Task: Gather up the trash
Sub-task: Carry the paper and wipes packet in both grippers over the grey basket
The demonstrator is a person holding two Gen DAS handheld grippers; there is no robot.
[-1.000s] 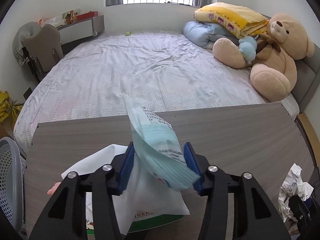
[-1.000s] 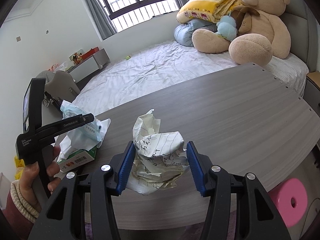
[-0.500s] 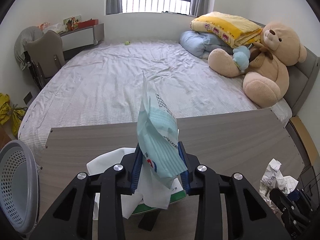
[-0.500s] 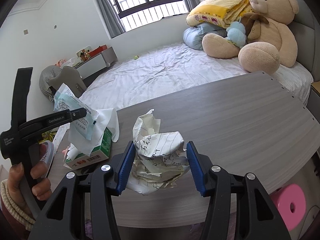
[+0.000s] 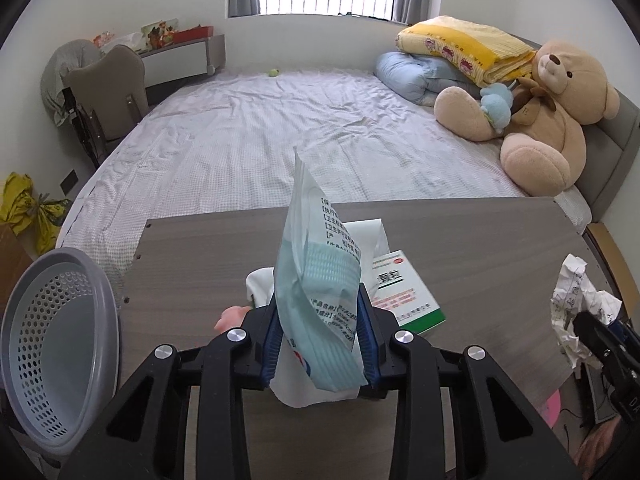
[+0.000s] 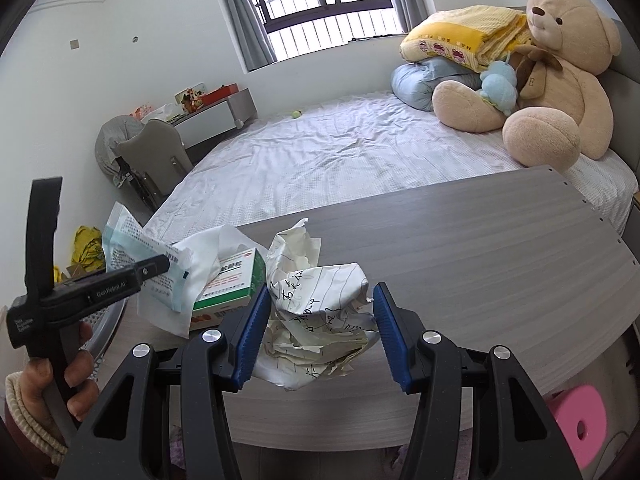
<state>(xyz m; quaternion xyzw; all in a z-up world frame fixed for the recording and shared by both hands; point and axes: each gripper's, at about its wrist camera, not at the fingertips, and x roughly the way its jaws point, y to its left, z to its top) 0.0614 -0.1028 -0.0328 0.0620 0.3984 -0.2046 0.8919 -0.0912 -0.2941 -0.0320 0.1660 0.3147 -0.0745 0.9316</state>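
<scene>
**Both grippers hold trash above the grey table**

The left gripper (image 5: 320, 340) has its blue pads clamped on a pale blue-and-white plastic packet (image 5: 316, 292), which stands upright above the grey wood-grain table (image 5: 480, 248). Just behind the packet lie a white tissue (image 5: 372, 232) and a green-and-white cardboard box (image 5: 404, 296). A grey perforated plastic basket (image 5: 56, 356) sits at the table's left edge. The right gripper (image 6: 320, 332) is closed on a crumpled ball of lined, handwritten paper (image 6: 316, 312), held over the table's near edge.
</scene>
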